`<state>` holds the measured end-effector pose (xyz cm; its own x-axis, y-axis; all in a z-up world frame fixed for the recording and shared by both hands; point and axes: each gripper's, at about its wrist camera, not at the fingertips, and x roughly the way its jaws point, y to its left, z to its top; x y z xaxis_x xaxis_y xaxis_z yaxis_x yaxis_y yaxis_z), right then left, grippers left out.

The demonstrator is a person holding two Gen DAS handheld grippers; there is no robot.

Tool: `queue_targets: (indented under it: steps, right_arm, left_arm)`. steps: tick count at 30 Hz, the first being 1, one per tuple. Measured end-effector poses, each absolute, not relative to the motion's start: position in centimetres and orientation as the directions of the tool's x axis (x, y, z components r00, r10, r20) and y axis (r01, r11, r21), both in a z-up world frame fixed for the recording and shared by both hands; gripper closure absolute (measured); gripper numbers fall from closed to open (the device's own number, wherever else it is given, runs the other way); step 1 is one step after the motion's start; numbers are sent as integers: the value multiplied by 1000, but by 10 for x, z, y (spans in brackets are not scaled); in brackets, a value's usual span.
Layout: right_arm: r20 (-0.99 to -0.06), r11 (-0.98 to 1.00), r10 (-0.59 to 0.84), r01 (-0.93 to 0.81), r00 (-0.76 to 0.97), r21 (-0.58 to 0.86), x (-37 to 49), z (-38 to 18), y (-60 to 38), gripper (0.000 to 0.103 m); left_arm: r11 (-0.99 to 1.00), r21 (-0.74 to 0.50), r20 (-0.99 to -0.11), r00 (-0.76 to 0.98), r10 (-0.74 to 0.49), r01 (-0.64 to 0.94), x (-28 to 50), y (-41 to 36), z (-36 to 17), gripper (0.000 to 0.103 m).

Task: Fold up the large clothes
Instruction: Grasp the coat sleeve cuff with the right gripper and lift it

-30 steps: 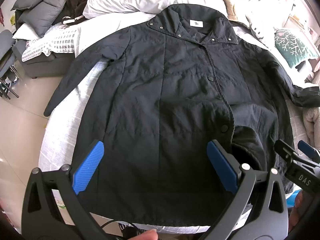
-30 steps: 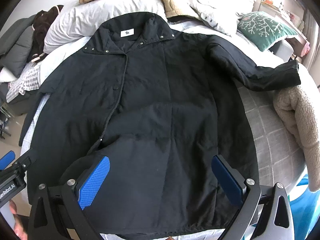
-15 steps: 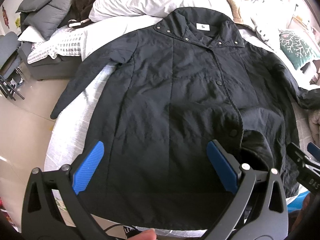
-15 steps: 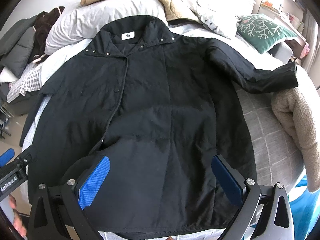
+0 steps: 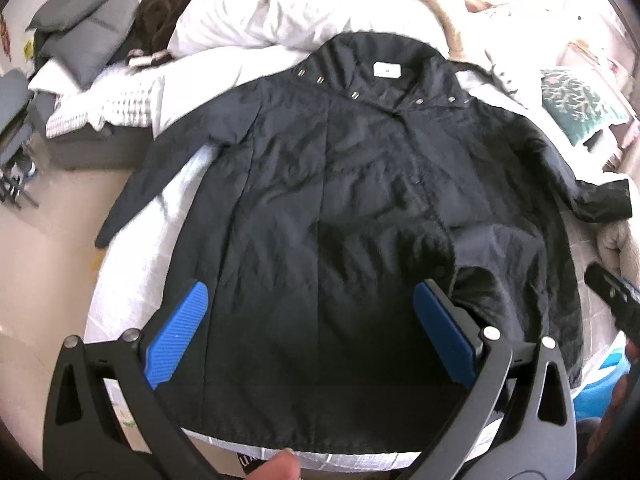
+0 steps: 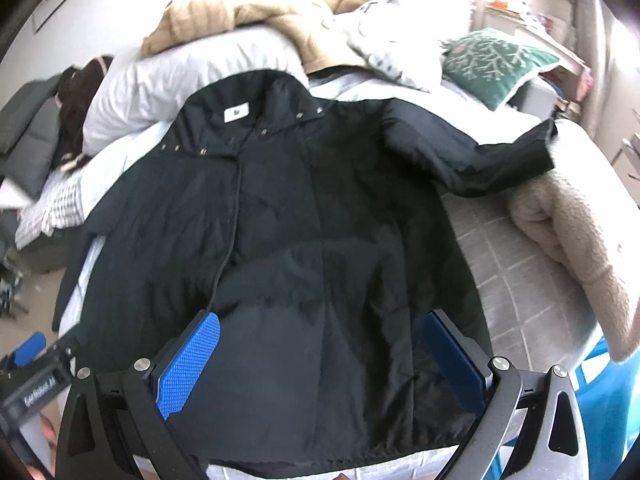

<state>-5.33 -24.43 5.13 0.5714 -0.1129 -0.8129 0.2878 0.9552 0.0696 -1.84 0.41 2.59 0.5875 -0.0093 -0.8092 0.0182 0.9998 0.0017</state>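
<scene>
A large black quilted coat [image 5: 340, 208] lies flat and face up on the bed [image 5: 132, 280], collar far, hem near, both sleeves spread out; it also fills the right wrist view [image 6: 312, 216]. Its lower right front flap is turned back. My left gripper [image 5: 308, 332] is open and empty, hovering over the hem's left half. My right gripper [image 6: 320, 360] is open and empty over the hem's right half. Each gripper shows at the edge of the other's view.
White pillows [image 5: 280, 12] and a beige blanket [image 6: 256, 12] lie beyond the collar. A green patterned cushion [image 6: 496, 60] sits far right, a beige fleece [image 6: 572, 236] at the right sleeve. Grey cushions [image 5: 84, 48] and floor [image 5: 40, 280] lie left.
Both grippers have pulled back and risen, so the coat looks smaller and farther. Both stay open. The coat has not moved.
</scene>
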Motion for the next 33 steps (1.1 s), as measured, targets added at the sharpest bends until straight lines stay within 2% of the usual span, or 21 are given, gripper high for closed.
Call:
queue_targets:
  steps: [3,7,11,15,20,25,29,33]
  right_arm:
    - [-796,953,-148,301,586,44,-55,63,-246,0]
    - [-749,949,-244,312,616,-53,-66,76,-253,0]
    - [-771,947,-236,317,591,-47,-64,81,-280,0]
    - [-778,934,-251,354,576,-39,-56,92,-325,0]
    - [-801,903,-263,431,538,-7,-33,110,-410,0]
    - [-822,852,-261,520,506,50,-5,107,-497,0]
    - [-854,813,-183,563,487,147,21,83,-547,13]
    - [-847,818,-189,557,497,144,42,76,-561,13]
  left_arm:
    - [998,4,-800,599,-35,64,-27,1,33,0]
    - [967,-13,-817,555,-156,253,-33,-10,36,0]
    - [942,-37,-829,517,-215,332,-29,-14,40,0]
    - [938,-52,-833,504,-229,342,-14,-15,43,0]
    - [918,-157,-830,455,-322,365,19,-14,41,0]
    - [943,-83,-843,483,-239,322,60,-23,36,0]
    - [954,-73,-868,452,-205,292,97,-32,26,1]
    - [947,-127,-885,397,-243,295,122,-38,10,1]
